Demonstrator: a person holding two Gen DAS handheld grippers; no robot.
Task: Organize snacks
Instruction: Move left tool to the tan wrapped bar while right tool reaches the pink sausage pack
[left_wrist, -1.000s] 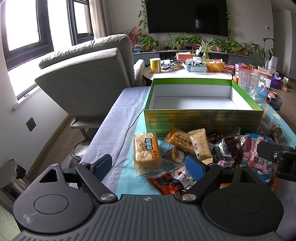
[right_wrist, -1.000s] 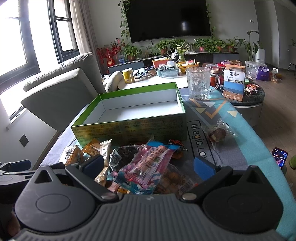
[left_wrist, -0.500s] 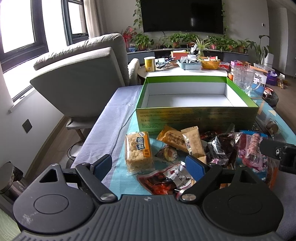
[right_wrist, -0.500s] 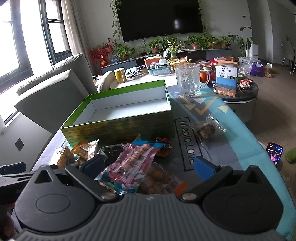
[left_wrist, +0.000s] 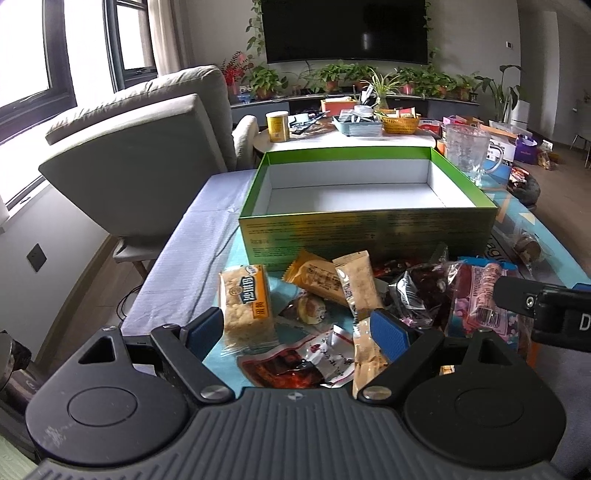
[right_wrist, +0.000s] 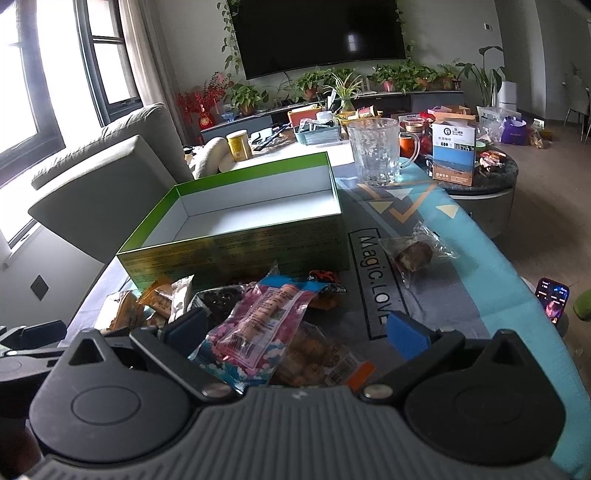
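The green box (left_wrist: 365, 236) stands beyond both pairs of jaws, the snack pile (left_wrist: 332, 295) just before it. The left gripper (left_wrist: 299, 328) tilts downward, jaws wide over the packets, gripping nothing. The right gripper (right_wrist: 295, 328) tilts likewise, jaws wide around a pink packet (right_wrist: 255, 325), pads apart from it.

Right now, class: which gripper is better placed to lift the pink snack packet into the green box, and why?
Right. The right gripper stands open with the pink snack packet between its fingers; the left gripper straddles other snacks. The green box lies just ahead.
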